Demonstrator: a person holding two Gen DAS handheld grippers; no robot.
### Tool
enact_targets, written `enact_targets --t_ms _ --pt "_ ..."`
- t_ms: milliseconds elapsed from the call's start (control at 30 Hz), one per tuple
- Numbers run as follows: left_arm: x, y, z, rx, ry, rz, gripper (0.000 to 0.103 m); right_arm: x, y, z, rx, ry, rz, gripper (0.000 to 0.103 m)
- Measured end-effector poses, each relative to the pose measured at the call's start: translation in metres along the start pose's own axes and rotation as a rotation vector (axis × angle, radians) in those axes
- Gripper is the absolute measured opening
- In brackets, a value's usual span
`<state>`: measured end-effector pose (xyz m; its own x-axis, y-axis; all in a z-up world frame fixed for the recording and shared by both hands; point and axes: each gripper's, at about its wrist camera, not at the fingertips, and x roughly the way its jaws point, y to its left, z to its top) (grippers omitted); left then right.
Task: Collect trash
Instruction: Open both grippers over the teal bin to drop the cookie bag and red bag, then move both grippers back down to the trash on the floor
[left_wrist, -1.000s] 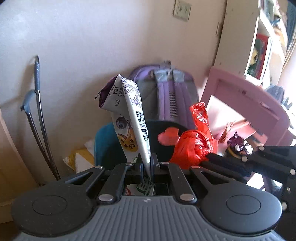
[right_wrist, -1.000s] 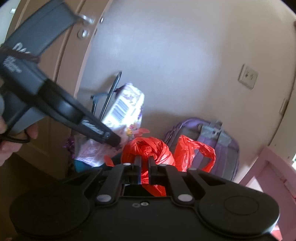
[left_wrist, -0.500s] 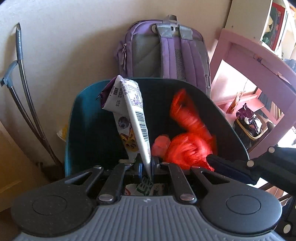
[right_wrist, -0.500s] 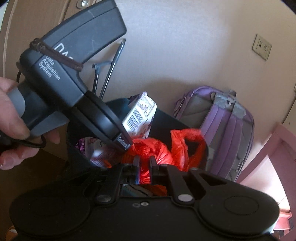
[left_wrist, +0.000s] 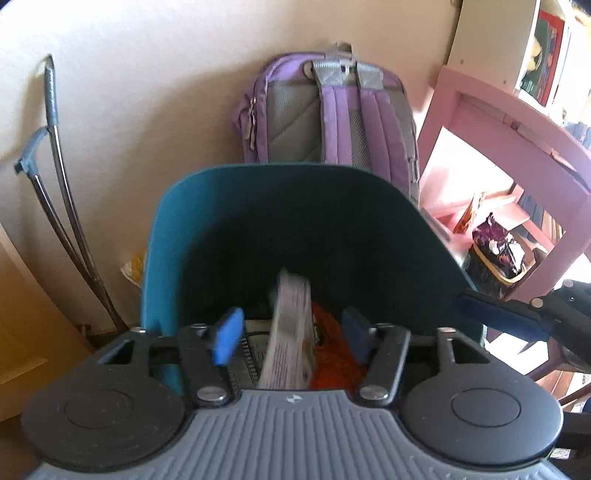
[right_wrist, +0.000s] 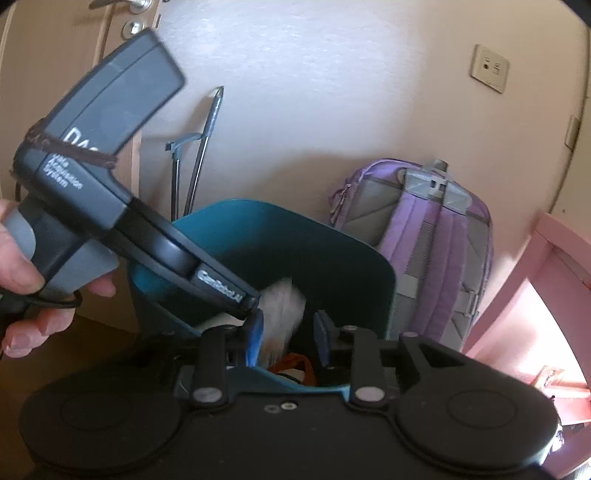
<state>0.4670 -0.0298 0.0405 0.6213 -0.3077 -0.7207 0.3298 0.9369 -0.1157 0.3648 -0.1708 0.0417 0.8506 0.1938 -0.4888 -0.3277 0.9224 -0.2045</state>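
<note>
A teal bin (left_wrist: 192, 236) stands right below both grippers. My left gripper (left_wrist: 291, 336) hangs over its mouth and its jaws are opening. A white and purple snack wrapper (left_wrist: 290, 332), blurred, drops between the blue pads without either pad touching it. A red plastic bag (left_wrist: 332, 358) lies inside the bin beside it. In the right wrist view my right gripper (right_wrist: 288, 338) is also opening over the bin (right_wrist: 332, 266). The blurred wrapper (right_wrist: 282, 314) shows just above its pads and a bit of the red bag (right_wrist: 295, 363) below them. A hand (right_wrist: 22, 266) holds the left gripper's body.
A purple backpack (left_wrist: 332, 110) leans on the wall behind the bin. A pink wooden chair frame (left_wrist: 517, 122) stands to the right, with a small basket (left_wrist: 498, 258) under it. Metal poles with a blue grip (left_wrist: 55, 147) lean on the left, beside a wooden door (right_wrist: 74, 44).
Both grippers have gone from shut to open. The wrapper has left the left pads and the red bag the right pads, and both have dropped into the bin. Both grippers have sunk nearer the bin.
</note>
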Motion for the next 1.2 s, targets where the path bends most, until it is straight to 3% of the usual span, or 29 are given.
enact_targets --t_ms 200,333,1000,1200 --pt "-0.030 -0.009 -0.006 0.010 -0.035 -0.008 0.070 -0.034 0.004 -0.004 0.014 -0.041 -0.012 0.039" --pt "-0.054 -0.016 -0.015 0.032 -0.065 0.001 0.078 -0.058 0.008 -0.007 0.030 -0.060 -0.003 0.043" --pt "-0.141 -0.018 -0.099 0.058 -0.136 -0.017 0.083 -0.141 0.023 -0.049 0.147 -0.073 0.098 0.057" --pt "-0.146 -0.010 -0.134 0.061 -0.138 -0.034 0.098 -0.148 0.035 -0.074 0.179 -0.055 0.142 0.057"
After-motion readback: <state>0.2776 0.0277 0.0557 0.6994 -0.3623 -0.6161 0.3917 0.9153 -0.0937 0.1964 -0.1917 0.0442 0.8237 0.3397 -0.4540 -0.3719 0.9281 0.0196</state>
